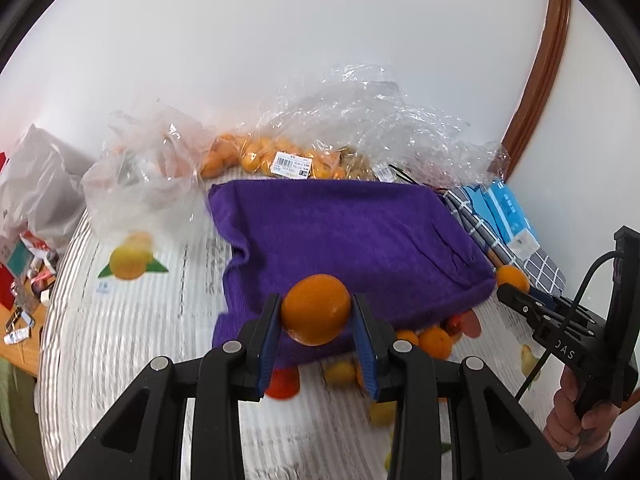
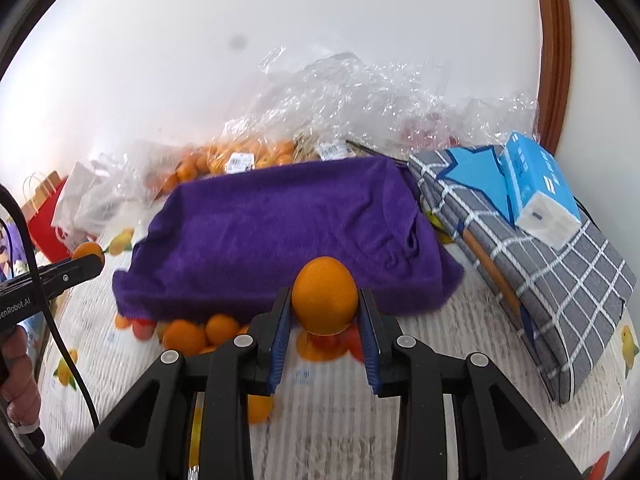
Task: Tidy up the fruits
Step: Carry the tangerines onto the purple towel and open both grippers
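Observation:
My left gripper (image 1: 316, 312) is shut on an orange (image 1: 316, 308), held above the near edge of a purple towel (image 1: 340, 232). My right gripper (image 2: 325, 306) is shut on another orange (image 2: 325, 294), also lifted over the towel (image 2: 280, 232). In the left wrist view the right gripper (image 1: 508, 286) shows at the right with its orange (image 1: 513, 278). The right wrist view has the left gripper (image 2: 90, 258) at its left edge with its orange (image 2: 87, 249). Loose oranges (image 2: 184, 336) and red fruits (image 2: 143, 328) lie on the table just below the towel's front edge.
Clear plastic bags (image 1: 360, 120) holding several oranges (image 1: 256, 156) sit behind the towel against the white wall. A grey checked cloth bundle (image 2: 560, 280) with a blue tissue pack (image 2: 540, 192) lies to the right. Paper bags (image 2: 44, 208) stand at the left. The tablecloth (image 1: 140, 340) is striped with fruit prints.

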